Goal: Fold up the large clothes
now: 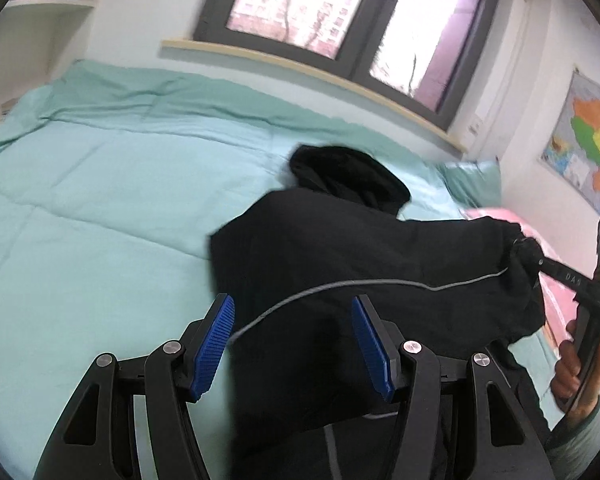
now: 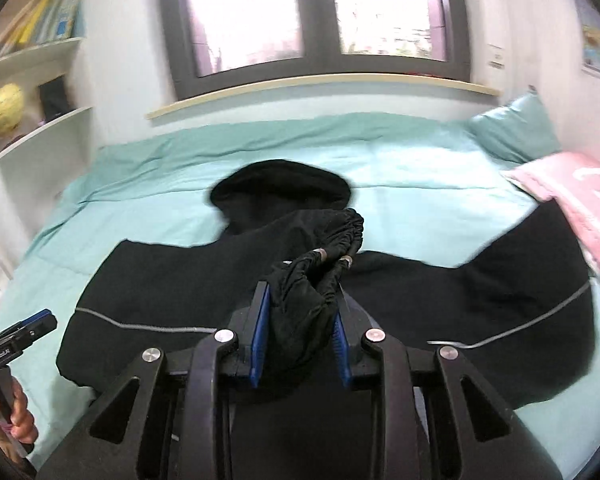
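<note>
A black hooded jacket with a thin grey stripe lies spread on the mint-green bed; its hood points toward the window. My left gripper is open and empty, held just above the jacket's near edge. My right gripper is shut on the jacket's gathered sleeve cuff and holds it lifted over the jacket's body. In the left wrist view the right gripper shows at the right, gripping the cuff. The left gripper shows at the left in the right wrist view.
A pink blanket and a green pillow lie at the bed's right end. A window with a sill is behind the bed. White shelves stand at left. A map hangs on the right wall.
</note>
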A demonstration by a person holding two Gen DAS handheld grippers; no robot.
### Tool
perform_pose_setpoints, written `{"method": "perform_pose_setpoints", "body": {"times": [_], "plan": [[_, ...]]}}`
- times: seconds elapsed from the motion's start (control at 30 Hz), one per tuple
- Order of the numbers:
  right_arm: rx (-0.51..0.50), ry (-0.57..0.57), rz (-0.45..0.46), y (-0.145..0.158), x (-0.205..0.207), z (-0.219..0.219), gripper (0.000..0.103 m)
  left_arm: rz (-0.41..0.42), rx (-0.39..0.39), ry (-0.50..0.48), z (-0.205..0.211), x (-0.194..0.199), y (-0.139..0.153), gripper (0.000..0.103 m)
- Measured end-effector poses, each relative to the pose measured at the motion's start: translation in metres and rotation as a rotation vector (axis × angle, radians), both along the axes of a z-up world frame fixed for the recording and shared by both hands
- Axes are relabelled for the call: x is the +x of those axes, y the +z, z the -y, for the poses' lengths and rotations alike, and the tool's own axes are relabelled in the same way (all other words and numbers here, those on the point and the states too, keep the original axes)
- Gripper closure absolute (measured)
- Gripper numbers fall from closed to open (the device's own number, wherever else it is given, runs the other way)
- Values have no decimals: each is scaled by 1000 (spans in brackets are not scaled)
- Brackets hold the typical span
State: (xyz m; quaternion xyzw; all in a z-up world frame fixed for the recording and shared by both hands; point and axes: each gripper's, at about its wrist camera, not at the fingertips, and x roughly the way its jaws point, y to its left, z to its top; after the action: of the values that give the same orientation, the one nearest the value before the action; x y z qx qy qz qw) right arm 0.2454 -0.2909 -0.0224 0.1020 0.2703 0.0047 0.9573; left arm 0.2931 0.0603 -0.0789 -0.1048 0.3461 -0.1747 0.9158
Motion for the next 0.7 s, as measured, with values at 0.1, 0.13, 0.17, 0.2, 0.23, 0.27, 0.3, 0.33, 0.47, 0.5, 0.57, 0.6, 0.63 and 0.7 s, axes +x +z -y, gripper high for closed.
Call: {"method": "perform_pose_setpoints", "body": {"times": [0.1, 0.13, 0.17, 0.2, 0.23, 0.27, 0.3, 0.33, 0.47, 0.5, 0.57, 0.6, 0.63, 0.7], "plan": [[-15, -25, -45, -21, 8, 25, 71, -39, 48, -71, 42, 14, -15, 41], [-2, -26, -82, -35, 13, 36, 71, -60, 63, -98, 55, 19, -22, 41], [7, -26, -107, -44, 18, 40, 71, -86, 88, -119, 70, 24, -33, 41], [20, -31, -149, -61, 24, 48, 71, -107, 111, -130, 80, 28, -42, 41], [27, -37, -187, -78, 29, 54, 71, -137, 139, -140, 88, 32, -54, 41], [34, -43, -219, -92, 33, 60, 71, -183, 177, -144, 98, 37, -70, 41], [40, -49, -247, -105, 38, 64, 71, -209, 204, -142, 102, 40, -81, 41], [61, -54, -290, -123, 41, 70, 71, -239, 236, -138, 105, 44, -94, 41], [190, -52, -398, -168, 40, 90, 65, -263, 227, -140, 102, 49, -104, 41], [223, -49, -400, -167, 37, 96, 65, -267, 228, -138, 102, 50, -103, 41], [264, -53, -407, -156, 29, 103, 62, -248, 269, -137, 105, 46, -95, 41], [274, -56, -393, -147, 24, 106, 56, -228, 291, -142, 108, 42, -87, 41], [252, -70, -351, -129, 15, 106, 54, -212, 295, -147, 111, 39, -80, 41], [209, -66, -283, -106, 1, 96, 46, -162, 238, -168, 115, 31, -58, 41]]}}
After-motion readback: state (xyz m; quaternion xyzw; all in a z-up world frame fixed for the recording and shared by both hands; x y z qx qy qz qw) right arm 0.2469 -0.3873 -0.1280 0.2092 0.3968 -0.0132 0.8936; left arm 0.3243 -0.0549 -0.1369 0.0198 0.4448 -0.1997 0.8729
